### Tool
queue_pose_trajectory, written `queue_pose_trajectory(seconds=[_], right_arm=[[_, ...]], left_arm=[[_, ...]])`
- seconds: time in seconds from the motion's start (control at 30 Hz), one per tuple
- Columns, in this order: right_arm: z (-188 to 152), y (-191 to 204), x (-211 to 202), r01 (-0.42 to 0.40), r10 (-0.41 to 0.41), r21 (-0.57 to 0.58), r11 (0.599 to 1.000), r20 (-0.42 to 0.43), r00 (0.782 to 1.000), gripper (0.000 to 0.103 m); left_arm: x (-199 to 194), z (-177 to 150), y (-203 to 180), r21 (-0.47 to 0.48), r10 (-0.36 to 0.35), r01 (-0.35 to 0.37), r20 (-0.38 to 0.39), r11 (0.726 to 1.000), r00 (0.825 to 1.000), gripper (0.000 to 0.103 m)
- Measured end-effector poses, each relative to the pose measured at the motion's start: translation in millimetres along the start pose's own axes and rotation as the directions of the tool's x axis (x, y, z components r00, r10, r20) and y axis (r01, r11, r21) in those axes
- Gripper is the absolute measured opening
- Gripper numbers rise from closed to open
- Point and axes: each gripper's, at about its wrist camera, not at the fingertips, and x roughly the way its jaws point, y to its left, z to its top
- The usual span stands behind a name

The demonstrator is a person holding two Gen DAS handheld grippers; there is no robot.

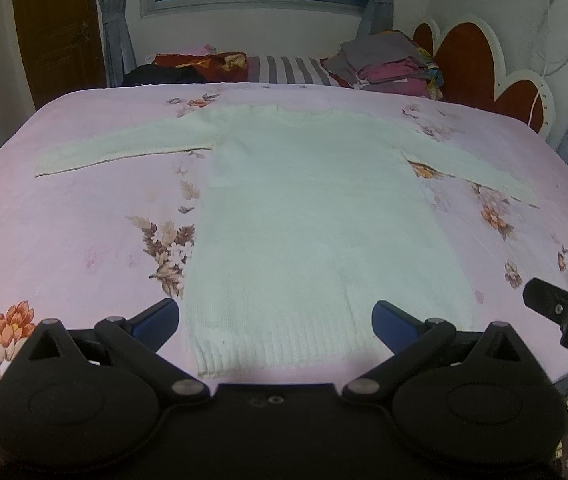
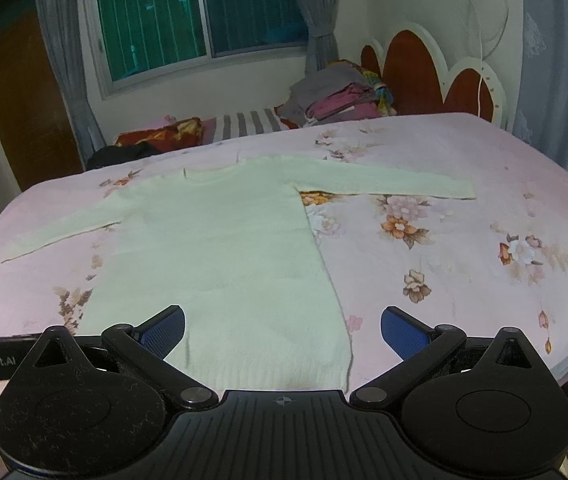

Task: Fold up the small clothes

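Observation:
A small pale cream knitted sweater [image 1: 307, 216] lies flat on the bed, face up, both sleeves spread out to the sides and its ribbed hem nearest me. It also shows in the right wrist view [image 2: 220, 240]. My left gripper [image 1: 276, 322] is open and empty, hovering just above the hem, its blue pads either side of the sweater's lower part. My right gripper [image 2: 282, 330] is open and empty over the hem's right corner. The right gripper's body shows at the right edge of the left wrist view [image 1: 563, 312].
The bed has a pink flowered sheet [image 1: 84, 220]. A pile of folded clothes [image 1: 387, 66] and a striped cloth [image 1: 291, 70] lie at the far side by the red and white headboard [image 1: 479, 60]. A window and curtains are behind.

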Motion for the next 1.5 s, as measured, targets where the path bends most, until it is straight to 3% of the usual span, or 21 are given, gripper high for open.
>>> queue_pose_trajectory(seconds=[0.23, 0.47, 0.77, 0.93, 1.17, 1.33, 1.5], right_arm=[[18, -11, 29, 0.025, -0.025, 0.004, 1.000, 0.017, 1.000, 0.103], [42, -29, 66, 0.063, -0.062, -0.007, 0.998, 0.064, 0.996, 0.103], [87, -76, 128, 0.041, -0.043, 0.039, 0.998, 0.042, 0.998, 0.103], [108, -97, 160, 0.069, -0.069, 0.028, 0.997, 0.029, 0.997, 0.103], [131, -141, 214, 0.079, -0.079, 0.067, 0.995, -0.003, 0.997, 0.103], [139, -179, 249, 0.121, -0.121, 0.100, 0.988, -0.010, 0.993, 0.102], [145, -229, 284, 0.179, -0.174, 0.170, 0.969, -0.042, 0.984, 0.102]], left_arm=[[28, 22, -1, 0.008, 0.011, -0.011, 0.015, 1.000, 1.000, 0.102], [66, 47, 1, -0.043, 0.014, -0.013, 0.025, 0.999, 1.000, 0.102], [118, 86, -8, -0.082, 0.049, -0.047, 0.022, 0.996, 0.999, 0.102], [143, 107, -18, -0.095, 0.061, -0.056, 0.043, 0.994, 0.997, 0.103], [189, 139, -42, -0.069, 0.094, -0.092, 0.031, 0.993, 0.995, 0.102], [214, 152, -66, -0.012, 0.119, -0.118, 0.070, 0.993, 0.990, 0.102], [236, 159, -86, 0.031, 0.132, -0.133, 0.053, 0.991, 0.990, 0.102]])
